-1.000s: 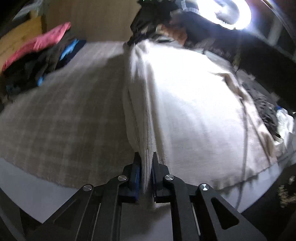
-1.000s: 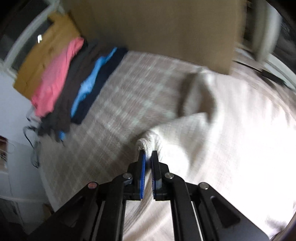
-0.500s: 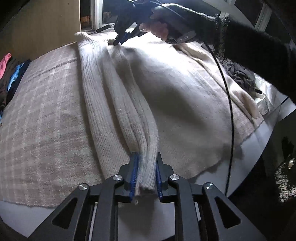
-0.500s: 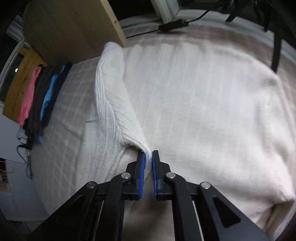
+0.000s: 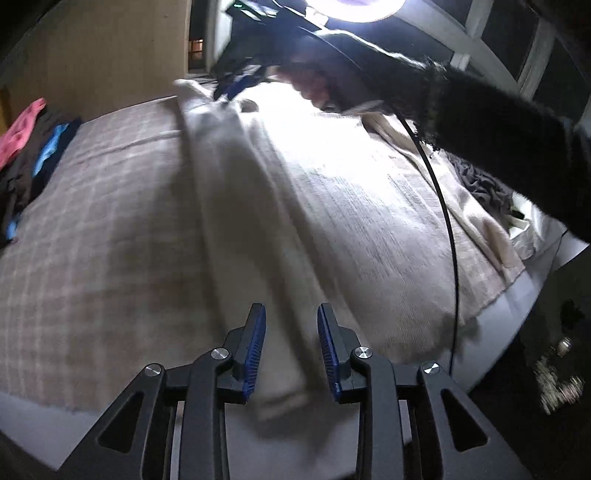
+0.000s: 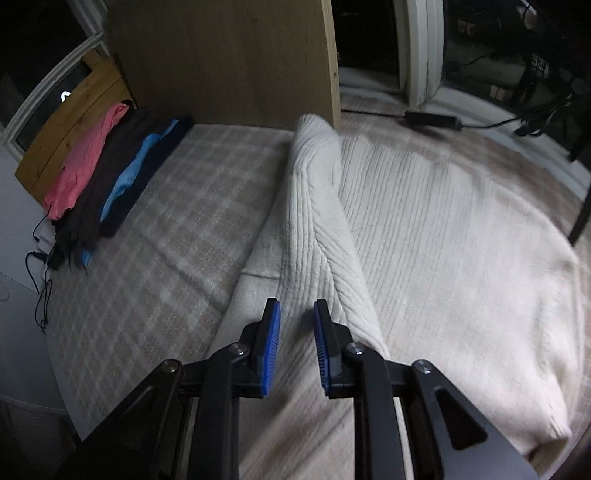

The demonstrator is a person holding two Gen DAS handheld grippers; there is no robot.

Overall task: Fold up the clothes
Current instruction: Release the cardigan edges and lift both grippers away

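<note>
Left wrist: left claw (image 5: 291,345) gapes wide and empty over the cream sweater (image 5: 332,206), which lies on the bed (image 5: 110,229) with one side strip folded inward. Right wrist: right claw (image 6: 296,341) likewise wide and empty above that folded strip (image 6: 314,206); further folds appear outstanding.

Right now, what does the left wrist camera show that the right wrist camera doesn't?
Only the left wrist view shows the person's hand and dark sleeve, the right gripper seen from outside, a black cable, a ring light and dark clothes at the bed's right edge. Only the right wrist view shows the wooden board full on, the power adapter by the window and cords hanging at the left. Both show the cream sweater with its side folded in, the plaid blanket, the stacked clothes, and open jaws.
</note>
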